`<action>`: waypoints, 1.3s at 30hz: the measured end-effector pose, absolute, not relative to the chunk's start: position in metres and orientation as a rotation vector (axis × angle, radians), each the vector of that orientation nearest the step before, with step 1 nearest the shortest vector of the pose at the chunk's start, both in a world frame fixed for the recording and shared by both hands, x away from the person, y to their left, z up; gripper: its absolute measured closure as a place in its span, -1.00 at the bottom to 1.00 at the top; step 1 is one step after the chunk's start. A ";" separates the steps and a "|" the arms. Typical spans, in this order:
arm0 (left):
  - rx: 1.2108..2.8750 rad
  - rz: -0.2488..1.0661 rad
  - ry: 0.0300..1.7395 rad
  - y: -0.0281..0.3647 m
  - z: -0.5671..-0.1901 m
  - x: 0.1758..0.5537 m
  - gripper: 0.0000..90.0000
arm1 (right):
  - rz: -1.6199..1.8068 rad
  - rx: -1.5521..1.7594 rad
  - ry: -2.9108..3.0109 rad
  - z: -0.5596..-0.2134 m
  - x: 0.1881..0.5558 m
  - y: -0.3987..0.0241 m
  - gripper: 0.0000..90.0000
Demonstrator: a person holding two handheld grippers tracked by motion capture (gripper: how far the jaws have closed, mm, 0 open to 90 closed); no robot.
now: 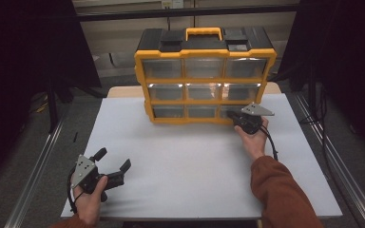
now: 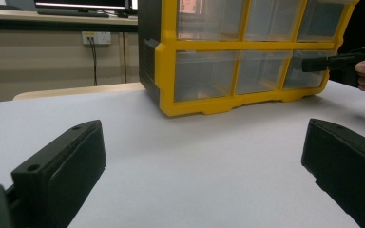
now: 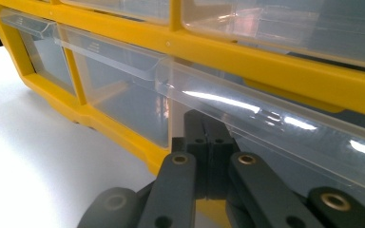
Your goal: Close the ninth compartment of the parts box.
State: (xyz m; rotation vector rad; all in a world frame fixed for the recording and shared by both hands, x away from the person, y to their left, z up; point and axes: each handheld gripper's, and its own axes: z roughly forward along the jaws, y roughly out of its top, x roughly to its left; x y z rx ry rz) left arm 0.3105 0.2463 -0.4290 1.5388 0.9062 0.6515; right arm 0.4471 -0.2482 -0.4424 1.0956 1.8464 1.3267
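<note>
Though not yet drawn out, looks to be the target: bottom-right drawer (image 3: 313,156) of the organizer (image 1: 204,80), at the far middle of the table (image 1: 180,161). Judged step: getting a purchase on that drawer's front so as to pull it open. Right gripper (image 1: 232,116) hard up against it, jaws pressed together with nothing seen between them, tips tucked just under the clear lip (image 3: 247,107). Cannot tell whether touching the lip or just short of it. Left gripper (image 1: 111,161) low over the near left of the table, well apart from the organizer, jaws spread wide on nothing.

Next move, probably: hook the closed tips behind the lip and draw straight back toward the near edge, level. Might call for the left gripper to steady the organizer, lest it slide.

Nine clear drawers, three rows of three, all shut. Bottom row seemingly empty through the fronts; upper rows too glared to judge.
</note>
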 end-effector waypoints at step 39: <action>1.545 0.650 0.904 0.246 -0.429 0.311 -0.98 | 1.299 1.101 1.832 -0.444 0.454 -0.250 1.00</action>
